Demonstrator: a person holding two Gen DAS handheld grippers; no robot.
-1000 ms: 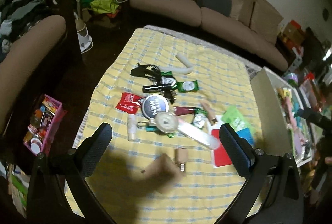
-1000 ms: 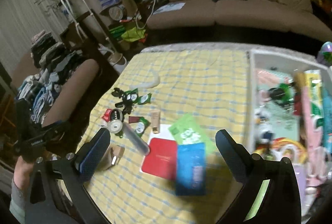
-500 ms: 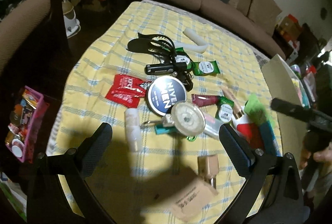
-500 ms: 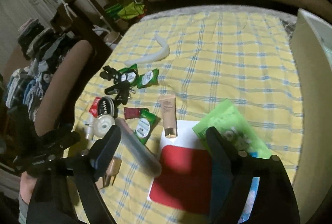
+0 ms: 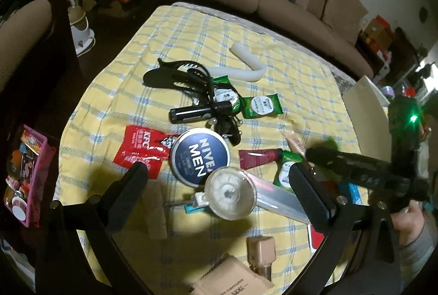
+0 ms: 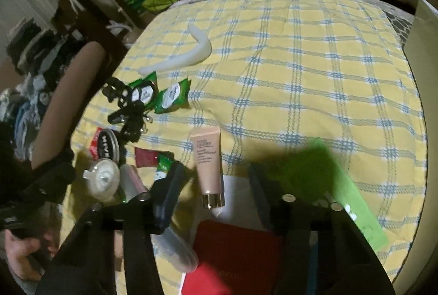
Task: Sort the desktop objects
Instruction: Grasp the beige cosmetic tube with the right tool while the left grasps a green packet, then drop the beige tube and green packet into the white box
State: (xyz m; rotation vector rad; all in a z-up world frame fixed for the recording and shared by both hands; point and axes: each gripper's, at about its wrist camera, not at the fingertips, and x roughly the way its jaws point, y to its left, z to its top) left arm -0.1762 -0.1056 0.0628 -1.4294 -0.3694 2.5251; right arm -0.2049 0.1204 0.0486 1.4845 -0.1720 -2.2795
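Small objects lie on a yellow checked tablecloth (image 5: 287, 92). My left gripper (image 5: 219, 185) is open and empty, low over a clear round suction disc (image 5: 230, 192), with a blue Nivea Men tin (image 5: 198, 158) just beyond. My right gripper (image 6: 213, 185) is open and empty, its fingers on either side of a beige cosmetic tube (image 6: 208, 161), above it. The right gripper also shows in the left wrist view (image 5: 353, 166). A red card (image 6: 235, 262) lies under the right gripper.
Also on the cloth: a red sachet (image 5: 139, 150), a black tube and hair clips (image 5: 191, 92), green sachets (image 5: 261, 107), a white curved piece (image 6: 189, 54), a green packet (image 6: 323, 180), a brown carton (image 5: 232, 278). A white box wall (image 6: 418, 29) stands right. Sofa behind.
Both grippers have moved down and closer to the objects. The right gripper has moved left over the beige tube; the left gripper now sits over the disc.
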